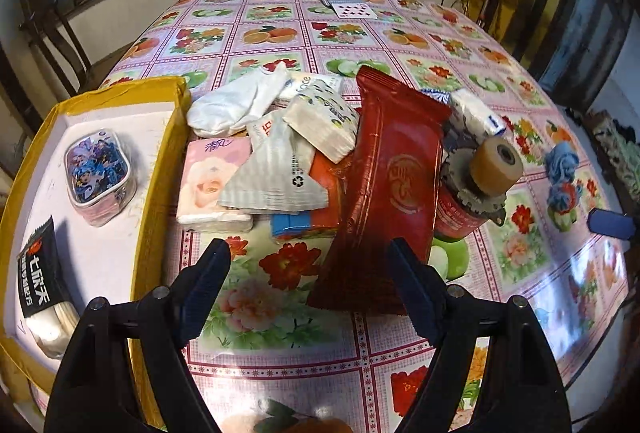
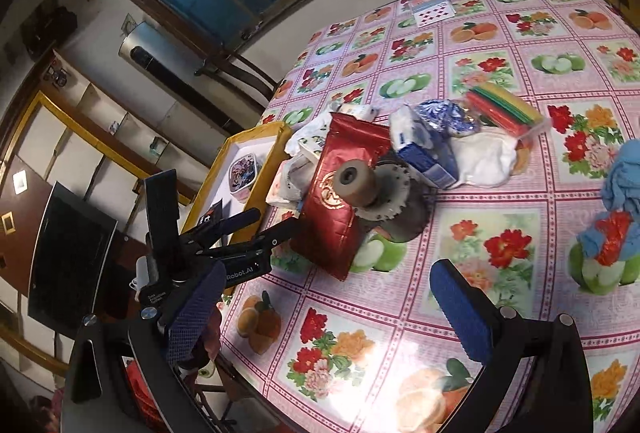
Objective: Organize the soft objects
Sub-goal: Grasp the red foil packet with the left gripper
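A heap of soft packs lies mid-table: a white sock (image 1: 236, 105), a pink tissue pack (image 1: 212, 185), a silver packet (image 1: 276, 173), a printed tissue pack (image 1: 324, 121) and a long red packet (image 1: 384, 193) (image 2: 336, 193). My left gripper (image 1: 306, 249) (image 2: 276, 223) stands open just before the heap, and its right finger overlaps the red packet's near end. A yellow box (image 1: 160, 137) (image 2: 276, 137) on the left holds a cartoon-print tissue pack (image 1: 100, 177) and a black packet (image 1: 40, 273). My right gripper (image 2: 326, 275) hangs open over bare tablecloth, nothing between its fingers.
A tape roll (image 1: 496, 161) (image 2: 356, 185) sits on a red can beside the red packet. Behind it are a blue-white tissue pack (image 2: 428, 149), a white cloth (image 2: 488, 153) and a striped coloured pack (image 2: 504, 109). A blue cloth (image 2: 624, 201) lies right; playing cards (image 1: 352, 3) lie far back.
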A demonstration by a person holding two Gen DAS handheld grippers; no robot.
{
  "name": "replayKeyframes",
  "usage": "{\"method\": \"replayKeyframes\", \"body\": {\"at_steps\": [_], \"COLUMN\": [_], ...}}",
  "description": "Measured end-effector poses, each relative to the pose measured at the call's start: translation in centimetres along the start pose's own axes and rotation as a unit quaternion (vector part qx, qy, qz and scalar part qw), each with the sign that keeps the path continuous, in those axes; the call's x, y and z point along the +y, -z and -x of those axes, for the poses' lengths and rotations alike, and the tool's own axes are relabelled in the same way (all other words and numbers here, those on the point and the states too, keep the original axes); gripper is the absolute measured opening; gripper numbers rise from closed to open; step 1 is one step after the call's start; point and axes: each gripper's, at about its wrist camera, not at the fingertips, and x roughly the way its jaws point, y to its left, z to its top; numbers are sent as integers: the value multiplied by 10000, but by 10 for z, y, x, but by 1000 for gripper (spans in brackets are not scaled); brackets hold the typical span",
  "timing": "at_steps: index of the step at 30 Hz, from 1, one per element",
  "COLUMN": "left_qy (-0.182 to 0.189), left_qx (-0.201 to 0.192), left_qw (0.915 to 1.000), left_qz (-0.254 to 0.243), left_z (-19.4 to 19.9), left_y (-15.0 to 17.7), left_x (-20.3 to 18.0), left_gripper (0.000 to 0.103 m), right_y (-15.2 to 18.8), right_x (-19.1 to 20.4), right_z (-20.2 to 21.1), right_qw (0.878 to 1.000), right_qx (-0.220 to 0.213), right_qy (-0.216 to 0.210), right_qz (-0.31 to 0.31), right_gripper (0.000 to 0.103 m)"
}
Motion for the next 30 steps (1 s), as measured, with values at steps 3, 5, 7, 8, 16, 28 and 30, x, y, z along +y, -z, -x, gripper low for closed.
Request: {"method": "replayKeyframes", "body": {"at_steps": [3, 5, 7, 8, 16, 28, 30], "left_qy": [8, 28, 44, 38, -36, -39, 34], "left_qx": [-29, 14, 82, 121, 405, 658, 702], "left_qw": [9998, 9996, 9992, 9990, 9977, 9972, 9971], "left_qz": [-204, -285, -394, -437, -544, -357, -281], "left_z": [-5, -11, -16, -19, -41, -56, -56], "left_y": [2, 1, 0, 0, -5, -3, -3], "left_x": [-12, -20, -28, -32, -50, -50, -48], "left_gripper": [81, 81, 81, 81, 81, 81, 81], "right_y": [2, 3, 3, 3, -1, -12, -12], "right_x": [-16, -26, -34, -37, -58, -117, -125], "right_z": [9, 12, 16, 17, 36, 62, 58], "right_qw": [9998, 9996, 9994, 9993, 9981, 9919, 9906], "right_qx": [-89, -116, -159, -175, -416, -441, -392], "right_qy": [-38, -61, -77, -85, 95, 969, 1106], "right_qz": [-151, -256, -306, -325, -439, -690, -697], "right_gripper": [103, 103, 103, 103, 103, 103, 103]}}
